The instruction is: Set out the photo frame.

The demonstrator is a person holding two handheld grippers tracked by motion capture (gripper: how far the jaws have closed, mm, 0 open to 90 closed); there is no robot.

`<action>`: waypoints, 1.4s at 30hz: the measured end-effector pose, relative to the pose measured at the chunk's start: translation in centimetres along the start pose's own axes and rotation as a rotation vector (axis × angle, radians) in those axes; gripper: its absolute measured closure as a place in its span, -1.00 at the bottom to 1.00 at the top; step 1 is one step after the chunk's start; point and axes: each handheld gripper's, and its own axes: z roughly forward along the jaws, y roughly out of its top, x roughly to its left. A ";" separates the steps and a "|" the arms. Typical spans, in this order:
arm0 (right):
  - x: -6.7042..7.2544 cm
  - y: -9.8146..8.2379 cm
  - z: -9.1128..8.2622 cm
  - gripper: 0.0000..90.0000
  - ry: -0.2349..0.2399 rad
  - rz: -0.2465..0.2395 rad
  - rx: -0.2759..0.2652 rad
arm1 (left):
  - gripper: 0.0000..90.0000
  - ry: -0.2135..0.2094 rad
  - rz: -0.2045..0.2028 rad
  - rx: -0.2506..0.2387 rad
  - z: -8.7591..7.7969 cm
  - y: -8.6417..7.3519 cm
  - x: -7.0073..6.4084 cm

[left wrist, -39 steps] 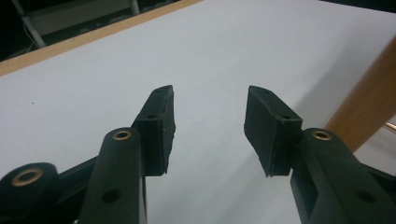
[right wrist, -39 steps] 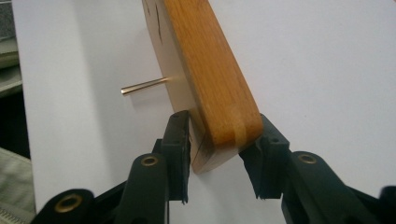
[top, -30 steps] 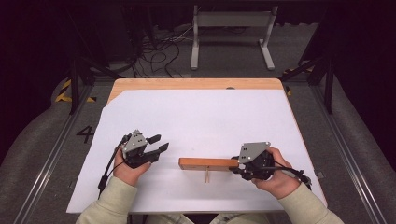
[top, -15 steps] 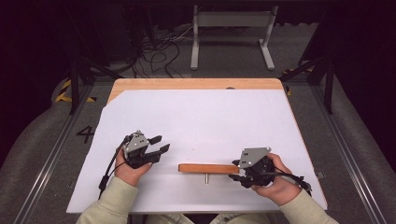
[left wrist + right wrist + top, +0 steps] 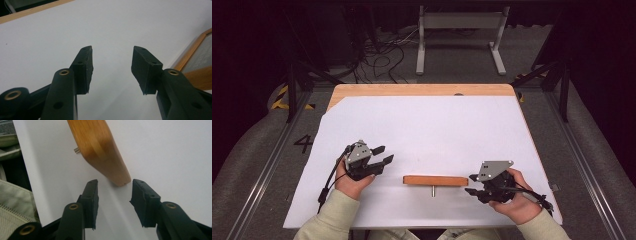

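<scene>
Wooden block (image 5: 435, 180) lies flat on white desk (image 5: 437, 130), near front edge, metal pin (image 5: 432, 191) sticking from its near side | right gripper (image 5: 472, 184) just off block's right end, fingers (image 5: 91, 195) spread, just been closing, block tip just ahead of them, untouched | left gripper (image 5: 383, 154) left of block, apart, fingers (image 5: 83, 65) spread, nothing between.
</scene>
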 end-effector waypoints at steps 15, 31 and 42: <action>-0.6 -2.3 1.5 1.00 0.058 0.035 0.023 | 0.30 -0.030 0.001 0.034 -1.1 -0.2 -1.0; -0.7 -1.2 4.6 1.00 0.062 0.079 -0.016 | 0.30 -0.031 -0.005 0.049 -0.9 -0.4 -0.9; -3.1 -0.1 6.2 1.00 -0.008 0.177 -0.053 | 0.30 -0.027 -0.002 0.061 -0.9 -0.5 -0.8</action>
